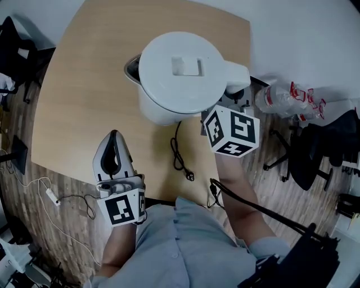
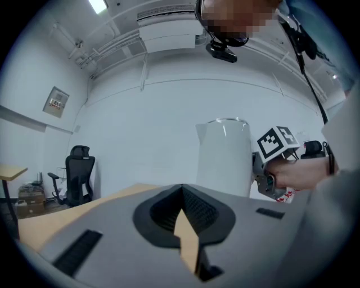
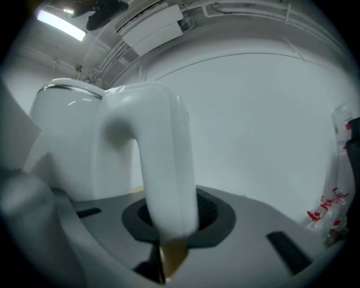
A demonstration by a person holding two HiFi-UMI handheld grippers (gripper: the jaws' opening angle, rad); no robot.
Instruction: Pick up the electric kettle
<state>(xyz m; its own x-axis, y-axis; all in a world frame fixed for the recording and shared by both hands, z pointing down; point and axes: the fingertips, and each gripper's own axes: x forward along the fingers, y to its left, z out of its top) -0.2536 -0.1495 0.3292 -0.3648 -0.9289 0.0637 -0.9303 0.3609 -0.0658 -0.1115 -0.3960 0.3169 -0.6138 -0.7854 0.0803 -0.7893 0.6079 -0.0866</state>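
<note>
Open tabletop [image 1: 73, 101] left of the kettle [image 1: 174, 73]; cord [image 1: 179, 152] trails across the near edge

The room is bright, with cool, even light; a long white ceiling lamp [image 2: 97, 5] glows at the top left of the left gripper view, and another such lamp [image 3: 61, 25] shines in the right gripper view; the white plastic electric kettle [image 1: 180, 76] has a soft shine; shadows on the pale wooden table [image 1: 79, 107] are faint; the brown wooden floor [image 1: 34, 185] looks darker; both gripper views are round and bent like a fishbowl, with black corners; the kettle's curved white handle [image 3: 163, 163], very near, is blurry.
</note>
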